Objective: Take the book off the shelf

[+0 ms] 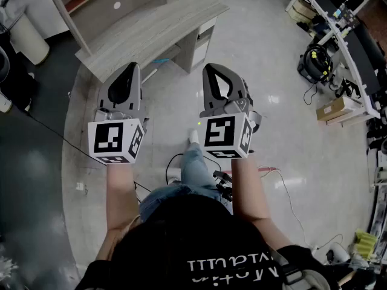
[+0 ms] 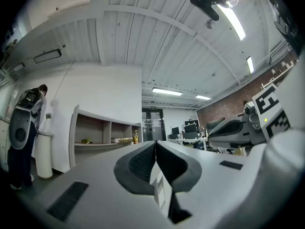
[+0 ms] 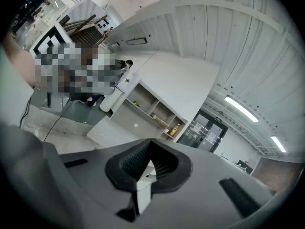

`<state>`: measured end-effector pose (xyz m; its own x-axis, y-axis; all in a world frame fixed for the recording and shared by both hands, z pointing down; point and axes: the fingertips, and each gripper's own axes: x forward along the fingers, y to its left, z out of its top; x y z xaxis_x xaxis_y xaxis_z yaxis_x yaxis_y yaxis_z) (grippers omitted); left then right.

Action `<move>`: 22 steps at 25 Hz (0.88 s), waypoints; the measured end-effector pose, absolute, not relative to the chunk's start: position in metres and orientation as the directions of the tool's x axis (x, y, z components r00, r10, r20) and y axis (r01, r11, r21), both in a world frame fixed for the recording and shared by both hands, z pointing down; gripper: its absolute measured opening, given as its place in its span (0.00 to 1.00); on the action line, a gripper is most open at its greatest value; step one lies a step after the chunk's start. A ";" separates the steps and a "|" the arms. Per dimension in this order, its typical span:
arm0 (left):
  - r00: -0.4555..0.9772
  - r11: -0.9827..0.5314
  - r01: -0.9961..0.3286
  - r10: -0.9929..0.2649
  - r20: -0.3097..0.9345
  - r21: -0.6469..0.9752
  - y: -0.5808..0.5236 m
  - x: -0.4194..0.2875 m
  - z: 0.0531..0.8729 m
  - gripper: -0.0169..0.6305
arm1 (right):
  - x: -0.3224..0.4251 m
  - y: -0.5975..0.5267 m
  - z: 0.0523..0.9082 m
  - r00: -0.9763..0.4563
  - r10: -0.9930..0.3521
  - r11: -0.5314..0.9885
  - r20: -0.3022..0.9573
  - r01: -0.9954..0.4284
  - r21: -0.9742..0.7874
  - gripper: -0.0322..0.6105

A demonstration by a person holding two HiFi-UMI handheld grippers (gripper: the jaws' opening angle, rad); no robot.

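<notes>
A pale wooden shelf unit [image 2: 102, 136] stands far ahead against the white wall. On its middle board lies what looks like a book [image 2: 122, 140], flat, beside a yellow bottle [image 2: 136, 136]. The right gripper view shows the same shelf unit [image 3: 152, 109] with the bottle [image 3: 174, 130]. My left gripper [image 2: 155, 144] is shut with nothing between its pads. My right gripper [image 3: 150, 144] is shut and empty too. In the head view both the left gripper [image 1: 124, 77] and the right gripper [image 1: 219, 77] are held side by side over the floor, well short of the furniture.
A low wooden desk [image 1: 145, 29] stands in front of the shelf unit. A person [image 2: 24, 137] stands at the far left by a white bin [image 2: 43, 154]. At the right are work tables, a vacuum [image 1: 315, 62] and a cardboard box [image 1: 338, 109]. Cables lie on the floor.
</notes>
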<state>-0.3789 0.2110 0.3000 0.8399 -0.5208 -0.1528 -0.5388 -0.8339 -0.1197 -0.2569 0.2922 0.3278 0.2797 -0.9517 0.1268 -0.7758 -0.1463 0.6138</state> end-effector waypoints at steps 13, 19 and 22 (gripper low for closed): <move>0.844 -0.845 -0.534 -0.531 -0.073 -0.030 0.172 -0.346 0.315 0.56 | -0.236 0.252 0.324 0.230 -0.968 -0.129 0.096 -0.794 0.595 0.07; 0.832 -0.833 -0.553 -0.553 -0.039 0.007 0.132 -0.312 0.317 0.65 | -0.200 0.211 0.319 0.203 -0.975 -0.110 0.093 -0.799 0.591 0.07; 0.821 -0.823 -0.568 -0.567 -0.060 -0.001 0.107 -0.293 0.314 0.65 | -0.176 0.184 0.318 0.185 -0.979 -0.098 0.089 -0.801 0.591 0.07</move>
<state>-0.2931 0.1067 0.3136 0.8215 -0.5671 -0.0599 -0.5681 -0.8229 -0.0008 -0.1763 0.1838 0.3185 0.1847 -0.9788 0.0889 -0.8010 -0.0975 0.5907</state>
